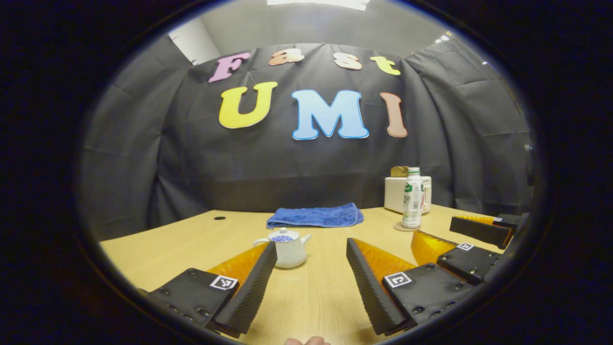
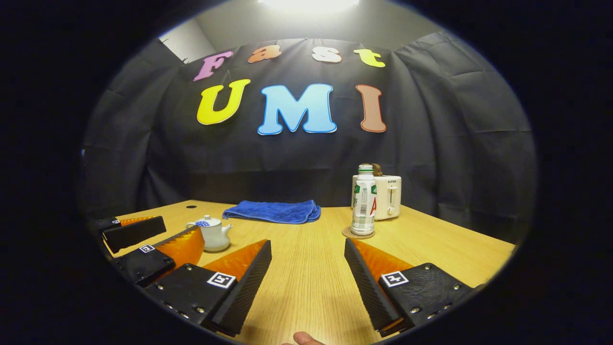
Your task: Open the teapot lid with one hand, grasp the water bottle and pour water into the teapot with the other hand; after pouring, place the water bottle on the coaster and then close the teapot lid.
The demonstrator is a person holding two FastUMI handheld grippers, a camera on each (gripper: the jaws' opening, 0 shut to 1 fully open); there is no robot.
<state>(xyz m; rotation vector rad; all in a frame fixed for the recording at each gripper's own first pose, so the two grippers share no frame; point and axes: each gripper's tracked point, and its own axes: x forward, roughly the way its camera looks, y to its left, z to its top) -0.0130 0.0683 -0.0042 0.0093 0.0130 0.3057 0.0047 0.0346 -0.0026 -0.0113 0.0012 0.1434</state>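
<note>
In the left gripper view, the left gripper [image 1: 311, 268] sits low in the frame with its two fingers spread wide apart and nothing between them. Just above the tip of its left finger, a little left of centre, stands the small white teapot [image 1: 288, 249] with its lid [image 1: 283, 235] on, resting on the wooden table [image 1: 182, 249]. A folded blue towel [image 1: 315, 216] lies behind the teapot at the centre of the frame. To the right of centre, the water bottle [image 1: 412, 198] stands upright on a round coaster [image 1: 401, 227], with a white toaster [image 1: 396, 193] just behind it. At the lower right edge the right gripper [image 1: 452, 237] shows, its fingers apart.

In the right gripper view, the right gripper [image 2: 308, 266] occupies the bottom of the frame, its fingers spread wide and holding nothing. The water bottle [image 2: 363, 201] stands upright on the coaster [image 2: 346, 233] right of centre, the toaster [image 2: 389, 196] touching or just behind it. The blue towel [image 2: 273, 211] lies left of centre near the wall. The teapot [image 2: 213, 233], lid [image 2: 207, 222] closed, sits at the left of the table [image 2: 431, 244], just beside the left gripper [image 2: 158, 232], whose fingers stand apart at the lower left.
</note>
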